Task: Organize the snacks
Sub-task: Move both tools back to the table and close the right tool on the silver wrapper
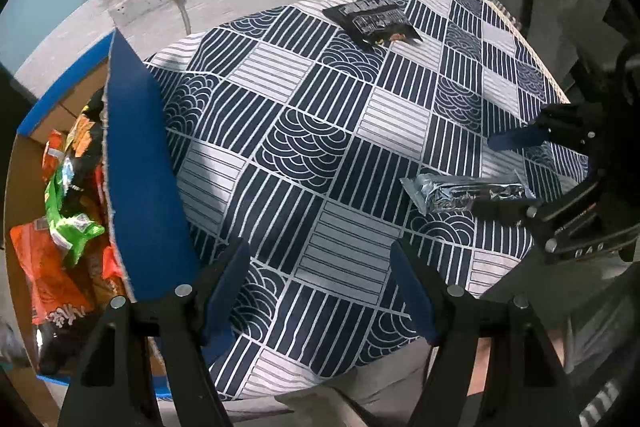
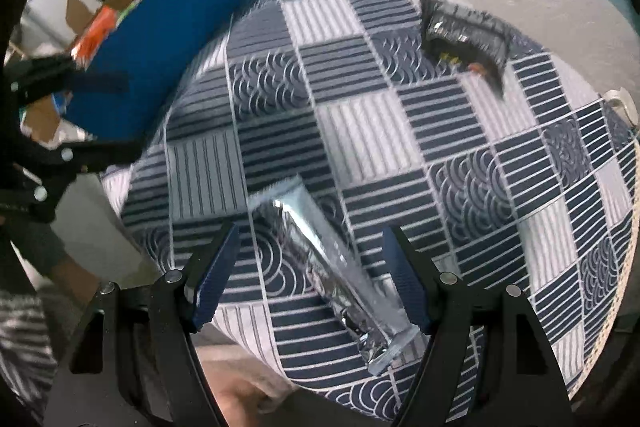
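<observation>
Several bright crinkly snack bags (image 1: 68, 211) already lay in the blue cardboard box (image 1: 140, 167). A long silver foil packet (image 2: 332, 267) and a black packet (image 1: 372, 19) remained on the patterned bench (image 1: 304, 155). The right gripper (image 2: 312, 275) straddled the silver one, jaws apart; the left gripper (image 1: 320, 291) was empty, jaws apart.

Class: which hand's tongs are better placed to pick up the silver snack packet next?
Right. The right tongs stand open astride the silver packet; the left tongs hang open over bare tablecloth, beside the blue box.

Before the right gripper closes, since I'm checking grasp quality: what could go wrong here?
1. The silver foil snack pack lies slantwise between the open right gripper, nearer one of its fingers, so it may twist or slip.
2. It lies near the table edge and could be nudged off.
</observation>
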A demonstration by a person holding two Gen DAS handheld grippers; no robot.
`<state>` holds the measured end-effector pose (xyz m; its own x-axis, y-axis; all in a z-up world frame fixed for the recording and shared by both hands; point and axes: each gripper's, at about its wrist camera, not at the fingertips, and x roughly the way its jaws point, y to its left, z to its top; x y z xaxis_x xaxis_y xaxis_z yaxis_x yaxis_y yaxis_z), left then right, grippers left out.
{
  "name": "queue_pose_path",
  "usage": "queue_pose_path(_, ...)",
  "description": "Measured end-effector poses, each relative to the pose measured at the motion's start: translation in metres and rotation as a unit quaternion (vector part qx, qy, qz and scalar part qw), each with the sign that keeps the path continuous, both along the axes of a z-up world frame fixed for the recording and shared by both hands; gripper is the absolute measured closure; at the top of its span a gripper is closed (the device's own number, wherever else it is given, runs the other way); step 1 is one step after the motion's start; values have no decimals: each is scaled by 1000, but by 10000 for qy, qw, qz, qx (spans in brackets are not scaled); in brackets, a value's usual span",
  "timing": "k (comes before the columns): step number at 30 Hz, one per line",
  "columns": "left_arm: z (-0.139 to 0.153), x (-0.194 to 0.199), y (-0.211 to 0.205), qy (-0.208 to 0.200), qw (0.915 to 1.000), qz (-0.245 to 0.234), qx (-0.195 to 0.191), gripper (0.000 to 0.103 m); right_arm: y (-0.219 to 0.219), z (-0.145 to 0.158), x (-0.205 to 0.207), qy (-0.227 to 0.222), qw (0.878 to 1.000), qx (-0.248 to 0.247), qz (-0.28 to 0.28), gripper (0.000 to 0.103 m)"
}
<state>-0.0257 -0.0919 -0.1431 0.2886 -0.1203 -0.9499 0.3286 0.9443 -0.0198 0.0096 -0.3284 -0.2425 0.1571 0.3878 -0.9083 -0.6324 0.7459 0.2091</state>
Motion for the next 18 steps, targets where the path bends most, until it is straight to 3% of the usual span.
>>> queue_pose_path(14, -22, 6, 4, 249, 9997, 27, -56, 29, 7, -39, 4, 207, 9992, -249, 247, 29)
queue_pose_path(16, -23, 7, 4, 263, 9996, 21, -43, 29, 9, -44, 5, 229, 9989, -300, 294, 35)
queue_pose_path(18, -26, 9, 4, 292, 9996, 22, -41, 29, 11, -48, 5, 283, 9985, -340, 329, 50)
